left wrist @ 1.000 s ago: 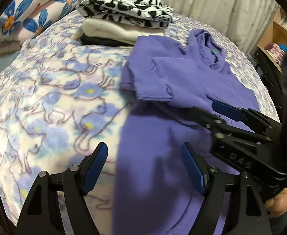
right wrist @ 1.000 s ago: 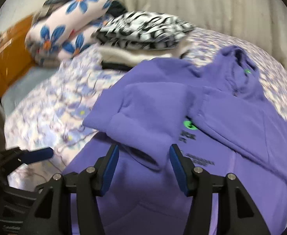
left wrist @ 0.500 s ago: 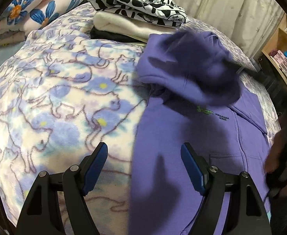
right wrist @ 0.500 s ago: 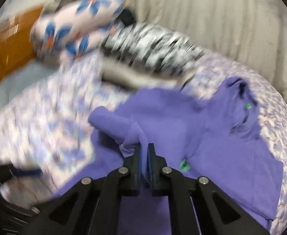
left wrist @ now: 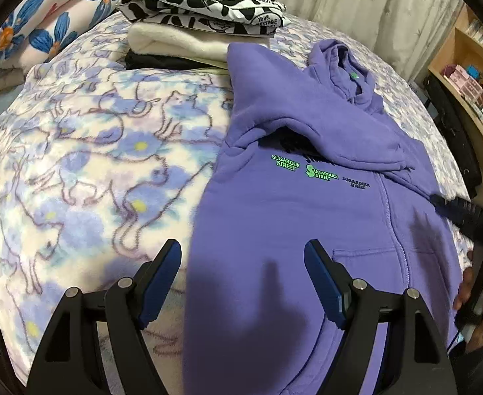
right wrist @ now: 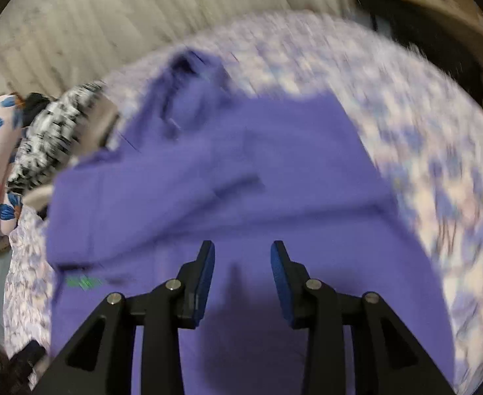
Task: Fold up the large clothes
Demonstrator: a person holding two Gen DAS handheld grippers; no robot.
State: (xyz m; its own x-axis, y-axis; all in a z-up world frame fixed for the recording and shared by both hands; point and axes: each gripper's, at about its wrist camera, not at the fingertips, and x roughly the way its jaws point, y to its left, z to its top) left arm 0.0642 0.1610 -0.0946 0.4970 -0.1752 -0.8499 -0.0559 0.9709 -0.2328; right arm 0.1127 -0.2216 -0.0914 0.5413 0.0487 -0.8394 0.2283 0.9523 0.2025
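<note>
A purple hoodie (left wrist: 291, 217) with green lettering lies flat on the bed, its left sleeve (left wrist: 307, 121) folded across the chest. My left gripper (left wrist: 241, 263) hangs open above the hoodie's left edge near the hem, nothing between its fingers. The right gripper (right wrist: 243, 256) hovers over the hoodie (right wrist: 241, 181) in a blurred right wrist view; its jaws are opening and nothing is between them. The right tool also shows as a dark blur (left wrist: 465, 217) at the right edge of the left wrist view, held by a hand (left wrist: 478, 299).
A floral fleece blanket (left wrist: 87, 171) covers the bed. Folded clothes (left wrist: 202, 16) are stacked at the head, next to a flowered pillow (left wrist: 54, 23). A curtain (left wrist: 373, 6) hangs behind. Wooden shelves (left wrist: 465, 75) and a dark object stand to the right.
The right gripper closed on the left sleeve's cuff, carried it rightwards across the chest, let go and swung further right. The left gripper stayed put and open.
</note>
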